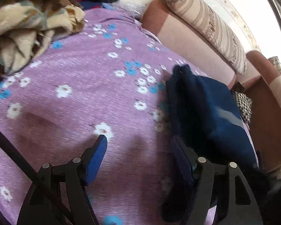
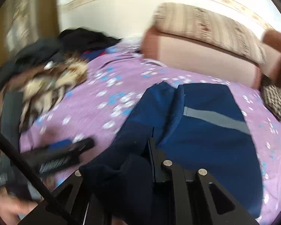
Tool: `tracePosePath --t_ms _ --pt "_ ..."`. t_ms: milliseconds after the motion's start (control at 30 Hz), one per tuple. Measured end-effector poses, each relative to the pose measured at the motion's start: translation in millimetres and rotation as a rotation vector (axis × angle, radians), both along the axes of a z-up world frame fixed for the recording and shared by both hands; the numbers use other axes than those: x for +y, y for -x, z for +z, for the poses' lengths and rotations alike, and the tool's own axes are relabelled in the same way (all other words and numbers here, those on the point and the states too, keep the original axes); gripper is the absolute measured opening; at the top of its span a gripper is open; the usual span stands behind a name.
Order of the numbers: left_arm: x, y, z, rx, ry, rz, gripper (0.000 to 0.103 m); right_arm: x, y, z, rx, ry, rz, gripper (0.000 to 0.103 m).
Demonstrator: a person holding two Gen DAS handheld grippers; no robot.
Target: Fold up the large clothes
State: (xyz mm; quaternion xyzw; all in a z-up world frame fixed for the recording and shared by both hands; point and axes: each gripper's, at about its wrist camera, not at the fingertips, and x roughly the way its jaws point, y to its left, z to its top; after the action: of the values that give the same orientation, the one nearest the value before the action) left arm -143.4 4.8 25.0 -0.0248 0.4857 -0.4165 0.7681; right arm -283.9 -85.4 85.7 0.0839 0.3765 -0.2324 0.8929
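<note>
The navy garment (image 2: 206, 131) with its grey stripe (image 2: 215, 119) lies on the purple flowered bedspread (image 1: 75, 103), toward the sofa side — in the right wrist view it fills the centre and runs off to 5 o'clock. It looks partly folded already, one dark panel lapped over the striped one.

The right gripper (image 2: 151, 150) has its jaws nearly together, clamped on a dark fold of that garment, which bunches over the left finger at about 7 o'clock. Pinching an edge this way is probably meant to let the cloth be carried over itself without slipping.

The left gripper (image 1: 140, 150) stands with its fingers well apart and nothing pressed between them; its blue pad (image 1: 96, 159) hangs over bare bedspread, while the garment's near edge sits against the other finger at 4 o'clock. Judging by that, it is free to take a second hold or press the fold flat.

A heap of brown-and-cream cloth (image 1: 28, 28) sits at 10 o'clock, well apart — likely waiting its turn.
</note>
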Motion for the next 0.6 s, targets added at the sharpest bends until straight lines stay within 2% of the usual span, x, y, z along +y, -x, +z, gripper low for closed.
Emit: tracePosePath --t_ms 100,167,200,233,300,367,433,467,533,567,600 --pt "-6 4 -2 -0.011 -0.021 -0.006 0.07 12 -9 -53 0.095 0.052 0.038 0.019" --pt "-8 6 -1 -0.021 -0.028 -0.014 0.07 18 -9 -60 0.099 0.129 0.083 0.021" --pt "-7 6 0 -0.026 -0.023 -0.015 0.07 18 -8 -53 0.089 0.117 0.097 0.035" --pt "-5 6 1 -0.027 -0.021 -0.014 0.07 14 -6 -46 0.084 0.058 0.125 0.052" --pt "-2 7 7 -0.034 -0.007 -0.015 0.07 10 1 -32 0.084 -0.056 0.178 0.057" --pt "0 11 16 -0.053 0.008 -0.026 0.07 6 22 -7 0.033 -0.149 0.235 0.057" --pt "1 18 29 -0.094 0.005 -0.034 0.07 -7 55 26 -0.085 -0.307 0.336 0.057" --pt "1 23 36 -0.113 0.011 -0.047 0.07 -21 79 45 -0.174 -0.361 0.332 0.057" --pt "-2 39 52 -0.148 0.029 -0.086 0.07 -58 116 65 -0.267 -0.418 0.264 0.056" --pt "-6 52 61 -0.166 0.043 -0.123 0.07 -72 127 68 -0.277 -0.418 0.219 0.053" --pt "-11 65 68 -0.183 0.057 -0.169 0.07 -92 144 70 -0.276 -0.392 0.136 0.034"
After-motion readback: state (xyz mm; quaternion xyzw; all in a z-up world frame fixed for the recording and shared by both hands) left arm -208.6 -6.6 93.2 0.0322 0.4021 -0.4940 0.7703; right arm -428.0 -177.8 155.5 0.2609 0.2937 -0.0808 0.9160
